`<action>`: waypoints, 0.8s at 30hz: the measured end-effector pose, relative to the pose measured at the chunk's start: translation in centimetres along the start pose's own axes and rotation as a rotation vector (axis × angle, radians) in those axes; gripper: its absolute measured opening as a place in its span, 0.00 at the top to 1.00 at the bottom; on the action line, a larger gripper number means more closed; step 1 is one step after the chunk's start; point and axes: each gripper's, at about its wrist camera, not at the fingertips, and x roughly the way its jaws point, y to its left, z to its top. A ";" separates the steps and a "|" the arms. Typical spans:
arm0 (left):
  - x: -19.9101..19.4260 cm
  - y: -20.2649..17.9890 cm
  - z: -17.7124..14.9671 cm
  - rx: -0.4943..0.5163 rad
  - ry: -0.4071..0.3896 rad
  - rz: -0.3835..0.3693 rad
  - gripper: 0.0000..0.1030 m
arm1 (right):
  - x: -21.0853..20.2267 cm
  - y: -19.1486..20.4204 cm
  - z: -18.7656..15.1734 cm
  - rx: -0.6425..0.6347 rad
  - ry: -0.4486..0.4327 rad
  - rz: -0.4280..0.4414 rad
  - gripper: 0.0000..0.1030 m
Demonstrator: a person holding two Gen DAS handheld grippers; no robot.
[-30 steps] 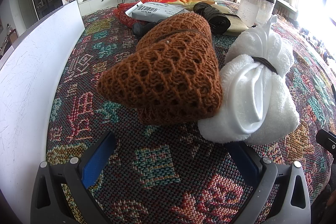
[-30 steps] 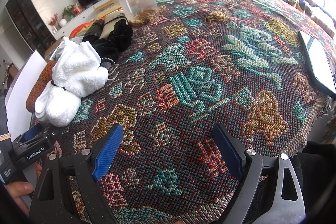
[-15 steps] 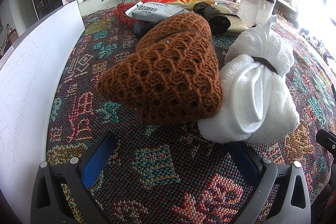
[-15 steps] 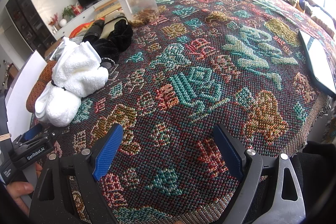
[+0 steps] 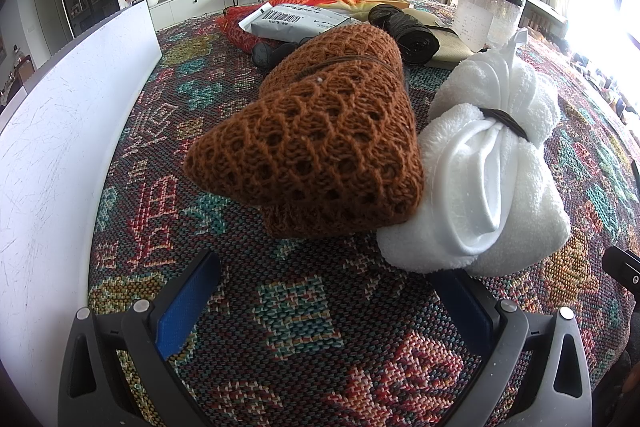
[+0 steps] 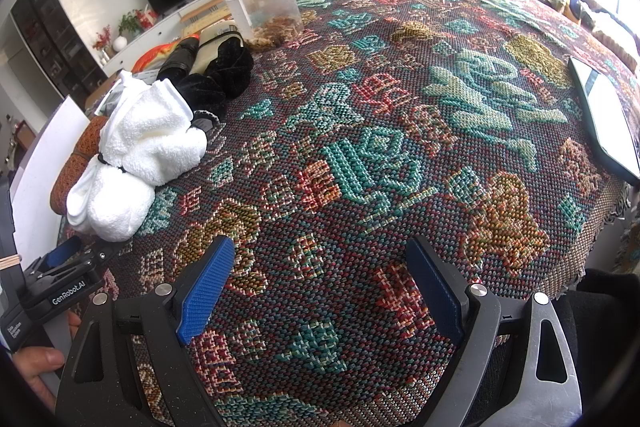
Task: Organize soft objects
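- Left wrist view: a rust-brown open-knit bundle (image 5: 320, 143), cinched by a thin band, lies on the patterned woven tablecloth (image 5: 296, 311) near its left edge, touching a fluffy white towel bundle (image 5: 492, 183) tied with a dark band. The left gripper (image 5: 324, 301) has its blue-padded jaws wide apart, holding nothing, just short of both bundles.
- Right wrist view: a clear plastic jar with a black lid (image 6: 260, 7) holds brownish scraps at its bottom, near the far edge. The right gripper (image 6: 320, 283) is spread wide and empty over bare cloth, well apart from the towel bundle.

a clear plastic jar (image 6: 262, 3) with a black lid is seen on the patterned woven cloth (image 6: 400, 147); a tablet (image 6: 604, 115) is laid near its edge.
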 end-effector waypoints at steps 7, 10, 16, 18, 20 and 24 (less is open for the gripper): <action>0.0 0.0 0.0 0.000 0.000 0.000 0.00 | 0.0 0.0 0.0 0.000 0.000 0.000 0.12; -0.1 0.0 0.0 -0.004 -0.001 0.007 0.00 | 0.0 0.0 0.0 0.000 0.000 0.001 0.12; -0.6 -0.1 -0.4 -0.004 0.022 0.010 0.00 | 0.0 0.0 0.0 0.002 0.000 0.003 0.12; -1.1 -0.1 -0.7 -0.004 0.058 -0.004 0.00 | 0.0 0.0 0.0 0.003 0.000 0.004 0.12; -2.2 0.2 -1.2 -0.008 0.065 -0.043 0.00 | 0.0 0.0 0.0 0.005 0.000 0.005 0.12; -6.0 0.9 -1.0 -0.015 -0.009 -0.113 0.00 | 0.0 0.0 0.0 0.005 0.000 0.005 0.12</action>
